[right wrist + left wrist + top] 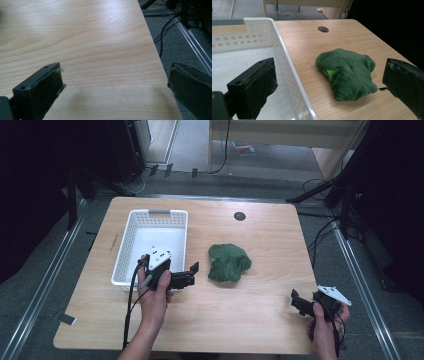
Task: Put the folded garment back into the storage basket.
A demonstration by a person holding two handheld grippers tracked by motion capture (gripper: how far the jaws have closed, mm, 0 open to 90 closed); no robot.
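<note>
- High view shows a wooden counter point(200, 320) with a white basket point(131, 240), a green cloth point(229, 262) and a small dark round hole point(239, 216) in the wood.
- From the middle of the counter, the white basket sits at about 9 o'clock. It has little holes all along its walls and nothing shows on its white floor.
- The green cloth is a soft, fuzzy lump, bunched up, close to the middle of the counter. It lies just beside the basket but does not touch it.
- The round hole is at about 12 o'clock, near the far edge, well apart from the cloth.
- The left gripper point(190, 274) is held in the left hand point(155, 295) at about 7 o'clock, right by the near corner of the basket. It points toward the cloth.
- In the left gripper view its two black jaws stand wide apart and hold nothing. One jaw is over the basket floor and the other is past the cloth, with the basket wall point(292, 75) and the cloth point(349, 72) between them. A small bright green tag point(330, 72) pokes out of the cloth.
- The right gripper point(299, 302) is held in the right hand point(325, 320) at about 4 o'clock, near the front corner of the counter, well apart from the cloth.
- In the right gripper view its jaws are also wide apart and hold nothing. Bare wood point(95, 50) shows between them, and grey floor with black cables point(165, 32) lies past the counter edge.
</note>
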